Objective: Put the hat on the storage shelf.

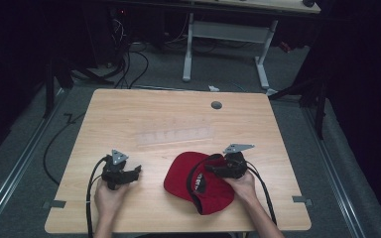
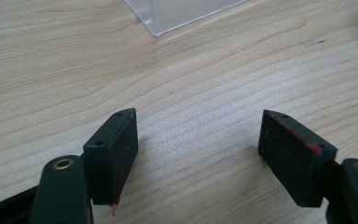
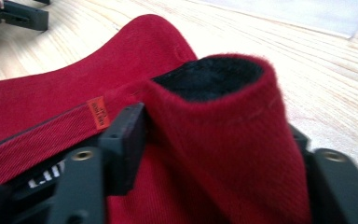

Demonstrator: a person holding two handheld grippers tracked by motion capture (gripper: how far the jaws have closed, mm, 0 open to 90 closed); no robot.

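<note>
I see the red cap point(image 1: 198, 181) lying on the near right part of the wooden table point(image 1: 129, 114), with my right gripper point(image 3: 214, 135) clamped on a folded bunch of its fabric. My left gripper point(image 2: 198, 154) rests on bare wood well left of the cap, jaws wide and holding nothing. A clear plastic tray point(image 1: 176, 135) lies farther back, mid-table.

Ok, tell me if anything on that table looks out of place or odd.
The red cap lies upside down with its fabric bunched into a fold between the right gripper jaws. The left gripper is open over bare wood. The clear tray lies flat, nothing spilled.
</note>
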